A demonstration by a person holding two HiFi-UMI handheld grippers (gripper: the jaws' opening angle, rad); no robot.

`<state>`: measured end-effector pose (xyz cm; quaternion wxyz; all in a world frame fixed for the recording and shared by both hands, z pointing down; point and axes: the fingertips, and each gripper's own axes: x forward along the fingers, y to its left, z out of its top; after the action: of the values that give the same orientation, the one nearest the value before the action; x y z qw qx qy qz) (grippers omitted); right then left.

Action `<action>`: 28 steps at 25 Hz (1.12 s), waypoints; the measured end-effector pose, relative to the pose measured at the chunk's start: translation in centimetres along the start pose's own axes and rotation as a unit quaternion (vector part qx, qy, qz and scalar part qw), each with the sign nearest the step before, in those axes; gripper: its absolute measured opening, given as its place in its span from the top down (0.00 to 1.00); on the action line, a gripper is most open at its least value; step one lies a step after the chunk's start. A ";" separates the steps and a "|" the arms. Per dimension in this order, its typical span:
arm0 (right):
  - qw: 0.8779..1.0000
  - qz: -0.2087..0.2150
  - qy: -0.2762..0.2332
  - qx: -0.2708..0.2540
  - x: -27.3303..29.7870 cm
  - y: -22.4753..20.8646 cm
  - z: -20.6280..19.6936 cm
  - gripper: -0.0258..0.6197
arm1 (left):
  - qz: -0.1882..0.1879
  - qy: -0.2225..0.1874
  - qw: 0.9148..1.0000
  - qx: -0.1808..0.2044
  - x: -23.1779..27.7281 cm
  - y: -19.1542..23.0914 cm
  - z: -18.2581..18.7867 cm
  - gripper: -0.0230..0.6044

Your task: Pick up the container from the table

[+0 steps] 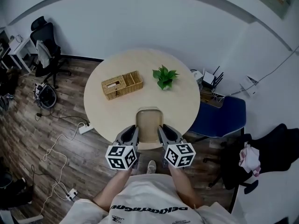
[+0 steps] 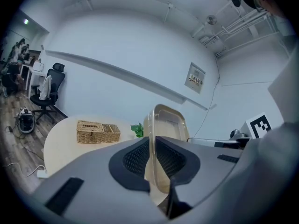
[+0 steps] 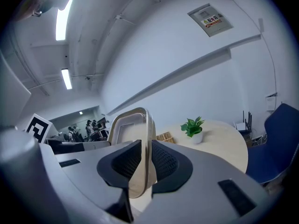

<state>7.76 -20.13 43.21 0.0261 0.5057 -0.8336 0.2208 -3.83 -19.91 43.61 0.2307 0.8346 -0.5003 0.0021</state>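
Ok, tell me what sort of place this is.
Most likely an office, perhaps a meeting corner: a round table stands in open floor space, a black swivel chair is parked by the wall, and a router sits beside the table.

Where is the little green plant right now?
In the head view the plant stands on the far right part of the round table, right of the wicker basket and beyond the container.

My left gripper [image 1: 132,131] and right gripper [image 1: 164,131] grip the container [image 1: 148,125] over table [image 1: 105,113] near edge; basket [image 1: 122,84], plant [image 1: 164,76] beyond.
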 end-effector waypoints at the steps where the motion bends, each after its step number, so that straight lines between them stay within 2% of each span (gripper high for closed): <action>1: 1.000 0.000 -0.001 -0.002 -0.2 0.2 -0.1 0.81 | 0.001 -0.002 1.000 0.004 -0.2 0.0 0.0 0.88; 9: 0.999 -0.008 -0.028 -0.023 -1.4 1.0 0.0 0.81 | 0.006 -0.022 0.999 0.042 -1.4 -0.7 0.2 0.88; 16: 0.998 -0.014 -0.034 -0.052 -1.8 1.7 0.3 0.83 | 0.006 -0.029 0.998 0.051 -1.8 -0.5 0.2 0.88; 28: 0.998 -0.020 -0.036 -0.052 -1.9 1.7 -0.2 0.82 | 0.005 -0.032 0.997 0.066 -2.0 -0.6 -0.1 0.88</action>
<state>7.20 -17.84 42.35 0.0270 0.5278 -0.8340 0.1584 -4.31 -18.01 43.02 0.1592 0.8452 -0.5100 0.0096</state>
